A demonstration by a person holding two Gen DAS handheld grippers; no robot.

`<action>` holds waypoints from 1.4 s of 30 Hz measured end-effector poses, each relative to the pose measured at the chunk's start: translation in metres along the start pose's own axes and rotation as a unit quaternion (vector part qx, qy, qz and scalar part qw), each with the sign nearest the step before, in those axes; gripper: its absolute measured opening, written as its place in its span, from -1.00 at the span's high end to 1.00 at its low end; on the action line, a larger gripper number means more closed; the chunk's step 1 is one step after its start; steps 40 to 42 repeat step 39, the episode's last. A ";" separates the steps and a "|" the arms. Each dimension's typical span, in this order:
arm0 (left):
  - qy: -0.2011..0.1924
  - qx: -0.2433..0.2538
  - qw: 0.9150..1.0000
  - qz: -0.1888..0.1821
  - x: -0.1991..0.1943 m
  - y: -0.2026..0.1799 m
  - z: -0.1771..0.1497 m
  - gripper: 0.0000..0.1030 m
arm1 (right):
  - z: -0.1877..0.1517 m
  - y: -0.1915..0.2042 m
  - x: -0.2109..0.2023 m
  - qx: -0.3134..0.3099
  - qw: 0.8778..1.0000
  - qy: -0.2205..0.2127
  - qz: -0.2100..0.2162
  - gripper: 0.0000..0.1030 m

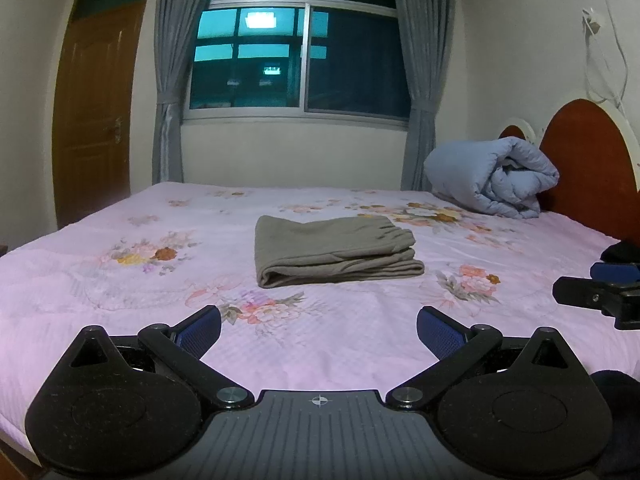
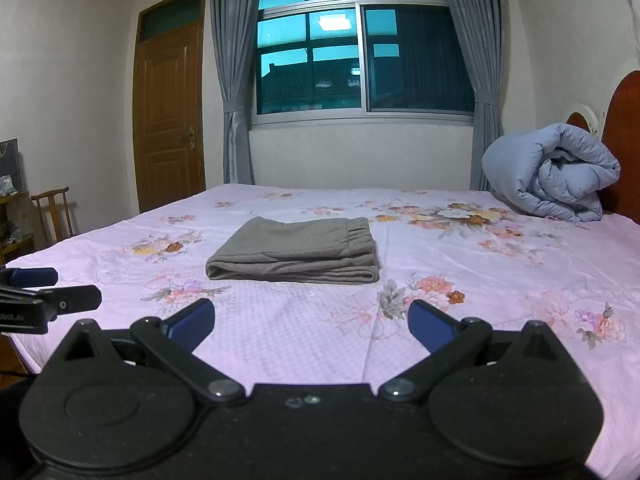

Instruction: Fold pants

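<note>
Grey-brown pants (image 1: 334, 252) lie folded in a compact rectangle in the middle of the pink floral bed (image 1: 120, 300); they also show in the right wrist view (image 2: 296, 252). My left gripper (image 1: 319, 330) is open and empty, held above the bed's near side, well short of the pants. My right gripper (image 2: 311, 322) is open and empty too, at a similar distance. The right gripper shows at the right edge of the left wrist view (image 1: 596, 280). The left gripper shows at the left edge of the right wrist view (image 2: 48, 288).
A rolled blue quilt (image 1: 496, 178) lies at the back right against the red headboard (image 1: 588, 156). A window with grey curtains (image 1: 296, 52) is behind the bed. A wooden door (image 1: 94, 116) is at the left. A chair (image 2: 54, 210) stands left of the bed.
</note>
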State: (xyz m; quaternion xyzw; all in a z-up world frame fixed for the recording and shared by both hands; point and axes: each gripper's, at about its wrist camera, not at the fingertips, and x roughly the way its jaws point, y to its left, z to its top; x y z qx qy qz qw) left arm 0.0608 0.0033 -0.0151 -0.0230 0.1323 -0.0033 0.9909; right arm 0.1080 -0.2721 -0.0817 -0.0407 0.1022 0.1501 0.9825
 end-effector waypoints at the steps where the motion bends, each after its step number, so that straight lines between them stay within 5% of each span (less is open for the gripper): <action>1: 0.000 0.000 1.000 0.000 0.000 0.000 0.000 -1.00 | 0.000 0.000 0.000 0.000 1.000 0.000 0.000 -0.89; 42: -0.018 -0.012 1.000 0.000 -0.006 0.004 0.000 -1.00 | 0.002 -0.002 -0.001 0.000 1.000 0.001 0.001 -0.89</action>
